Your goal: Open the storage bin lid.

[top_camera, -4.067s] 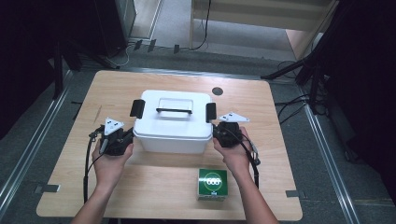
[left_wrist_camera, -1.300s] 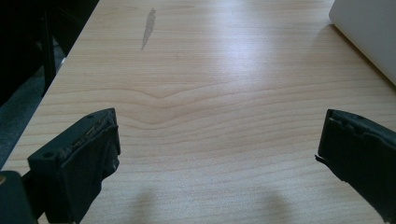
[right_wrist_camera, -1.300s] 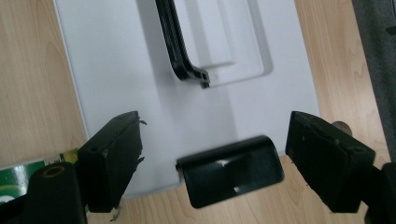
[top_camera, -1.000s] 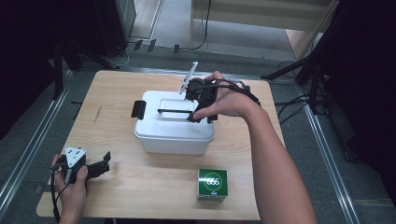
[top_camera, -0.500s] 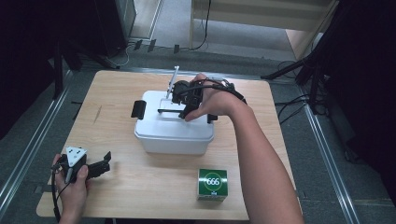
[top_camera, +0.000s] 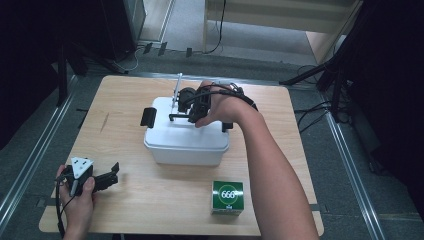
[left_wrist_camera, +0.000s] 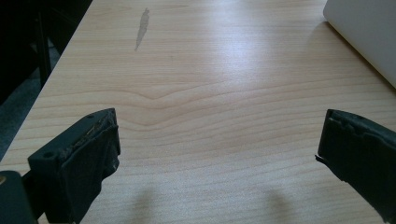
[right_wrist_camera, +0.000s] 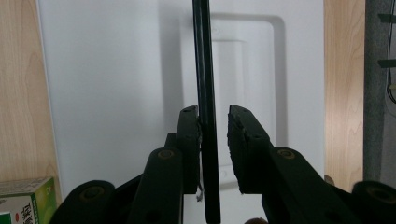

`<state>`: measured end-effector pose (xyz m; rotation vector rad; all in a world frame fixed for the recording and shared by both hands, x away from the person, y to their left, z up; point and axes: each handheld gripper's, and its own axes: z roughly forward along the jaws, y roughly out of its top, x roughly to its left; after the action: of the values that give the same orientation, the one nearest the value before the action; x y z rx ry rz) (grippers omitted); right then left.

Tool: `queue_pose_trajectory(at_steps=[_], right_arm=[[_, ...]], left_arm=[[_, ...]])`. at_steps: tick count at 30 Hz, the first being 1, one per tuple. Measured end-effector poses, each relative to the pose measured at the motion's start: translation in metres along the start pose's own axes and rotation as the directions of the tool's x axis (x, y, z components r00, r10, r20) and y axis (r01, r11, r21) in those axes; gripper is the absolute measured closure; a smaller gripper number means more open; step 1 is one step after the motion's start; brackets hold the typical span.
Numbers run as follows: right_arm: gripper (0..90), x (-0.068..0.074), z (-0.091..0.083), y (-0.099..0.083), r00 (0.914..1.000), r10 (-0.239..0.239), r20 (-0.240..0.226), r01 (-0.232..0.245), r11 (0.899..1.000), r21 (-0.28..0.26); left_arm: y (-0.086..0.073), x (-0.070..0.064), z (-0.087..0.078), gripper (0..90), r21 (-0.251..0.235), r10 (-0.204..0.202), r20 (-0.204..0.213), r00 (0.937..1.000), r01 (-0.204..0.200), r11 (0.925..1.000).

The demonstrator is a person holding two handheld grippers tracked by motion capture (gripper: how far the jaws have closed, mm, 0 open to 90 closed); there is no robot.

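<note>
A white lidded box (top_camera: 185, 142) sits mid-table with a thin black handle (top_camera: 175, 117) on its lid. My right gripper (top_camera: 186, 107) hangs over the lid, pointing down at that handle. In the right gripper view the handle (right_wrist_camera: 203, 70) runs between the jaws of the right gripper (right_wrist_camera: 214, 114). The left jaw touches it and a small gap remains at the right jaw, so the gripper is open. My left gripper (top_camera: 112, 175) rests near the table's front left corner. In its own view the left gripper (left_wrist_camera: 219, 130) is wide open over bare wood.
A green carton (top_camera: 227, 196) marked 666 stands near the front edge, right of centre, and also shows as the green carton (right_wrist_camera: 25, 198) low left. A black latch (top_camera: 148, 116) sticks out at the box's left end. The box corner (left_wrist_camera: 369, 32) lies far right.
Four seconds ago both grippers flanked the box ends. Within the last second my right gripper slid left over the lid onto the handle. The left gripper stayed still.
</note>
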<state>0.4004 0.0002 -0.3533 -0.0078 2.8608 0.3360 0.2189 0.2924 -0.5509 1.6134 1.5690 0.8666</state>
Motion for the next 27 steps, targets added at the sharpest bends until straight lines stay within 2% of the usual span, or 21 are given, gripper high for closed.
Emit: queue_pose_trajectory(at_steps=[6,10,19,27], right_arm=[[82.0,0.002,0.002,0.007,0.9998,-0.014,0.015,0.014,1.000,0.022],[83.9,0.002,0.001,0.007,1.0000,-0.009,-0.004,0.009,0.999,0.033],[84.8,0.002,0.000,0.008,0.9996,-0.027,-0.005,0.027,0.999,0.036],[85.0,-0.002,-0.015,0.007,0.9996,-0.025,0.016,0.025,1.000,0.011]], left_arm=[[0.000,0.000,0.000,0.0,0.003,-0.004,0.001,1.0000,0.004,1.0000],[0.000,0.000,0.001,0.0,0.007,-0.001,0.002,1.0000,0.001,1.0000],[0.001,0.000,0.001,0.0,0.012,0.002,0.000,1.0000,-0.002,0.9999],[0.001,0.000,0.001,0.0,0.011,-0.008,0.000,1.0000,0.008,0.9999]])
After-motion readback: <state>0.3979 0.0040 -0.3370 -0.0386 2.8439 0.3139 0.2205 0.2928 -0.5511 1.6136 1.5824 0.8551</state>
